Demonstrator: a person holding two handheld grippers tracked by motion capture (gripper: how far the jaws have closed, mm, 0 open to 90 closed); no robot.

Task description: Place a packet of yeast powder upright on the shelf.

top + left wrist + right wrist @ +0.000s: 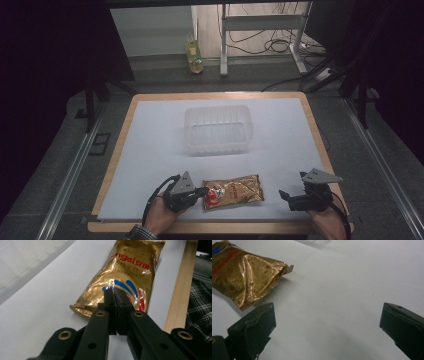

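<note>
Here, the left gripper [204, 190] has its jaws pressed together at the near end of the gold foil packet [233, 191].
The crinkled, shiny packet lies flat on the white sheet [150, 150], stretching away from those tips toward the right gripper [284, 195], whose matte black jaws gape wide and empty just beyond its far end.

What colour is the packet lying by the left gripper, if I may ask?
Shiny gold packet with red and blue print, clearest in the left gripper view.
</note>
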